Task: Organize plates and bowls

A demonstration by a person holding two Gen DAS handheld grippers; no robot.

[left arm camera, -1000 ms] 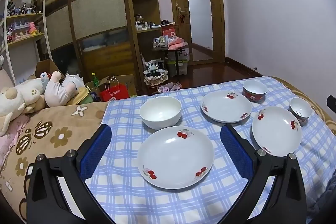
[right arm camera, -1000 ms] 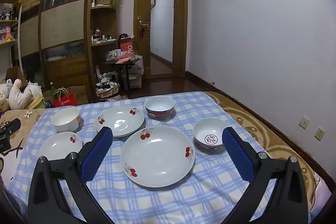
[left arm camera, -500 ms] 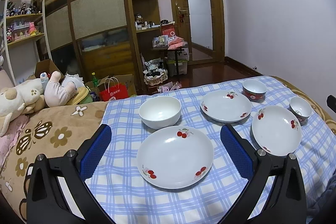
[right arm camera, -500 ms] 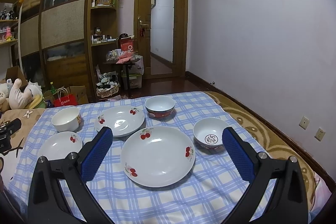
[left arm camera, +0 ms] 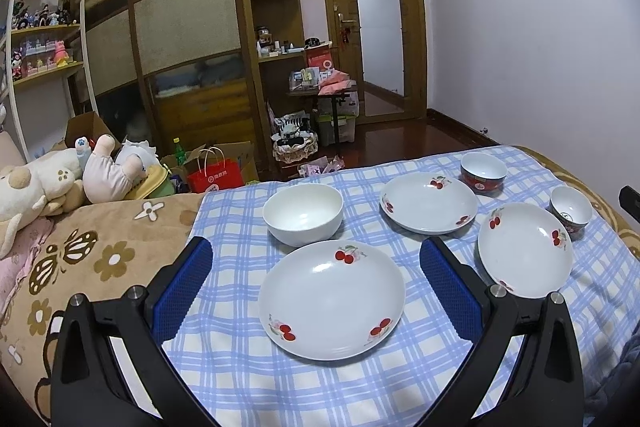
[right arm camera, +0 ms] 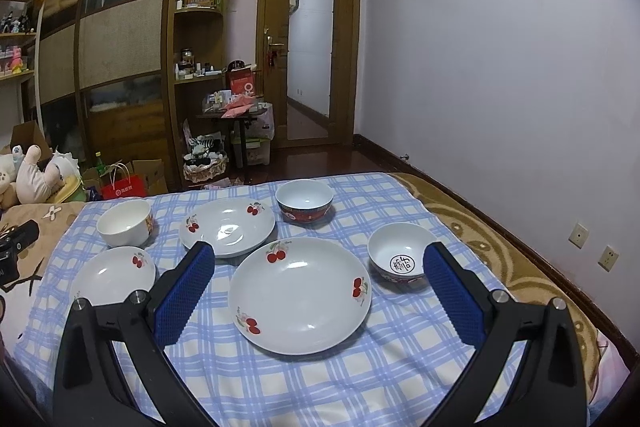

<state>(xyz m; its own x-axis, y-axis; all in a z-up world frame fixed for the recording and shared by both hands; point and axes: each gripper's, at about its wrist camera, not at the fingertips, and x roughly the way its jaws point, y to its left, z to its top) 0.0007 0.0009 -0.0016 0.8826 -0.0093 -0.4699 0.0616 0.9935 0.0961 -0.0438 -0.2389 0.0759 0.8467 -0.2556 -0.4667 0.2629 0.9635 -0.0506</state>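
Observation:
Three white cherry-print plates and three bowls lie on a blue checked cloth (left arm camera: 400, 379). In the left wrist view my left gripper (left arm camera: 316, 255) is open above the near left plate (left arm camera: 331, 299), with a plain white bowl (left arm camera: 303, 213) behind it. In the right wrist view my right gripper (right arm camera: 319, 257) is open above the large plate (right arm camera: 300, 295). A back plate (right arm camera: 227, 227), a red-sided bowl (right arm camera: 305, 201) and a white bowl with a red emblem (right arm camera: 400, 259) lie around it. The left plate (right arm camera: 114, 275) and white bowl (right arm camera: 125, 223) show at left.
The cloth covers a bed with a brown flower blanket (left arm camera: 80, 259) and plush toys (left arm camera: 60, 179) at left. A wardrobe (left arm camera: 180, 47), shelves and a cluttered floor lie beyond. A purple wall (right arm camera: 500, 67) runs along the right side.

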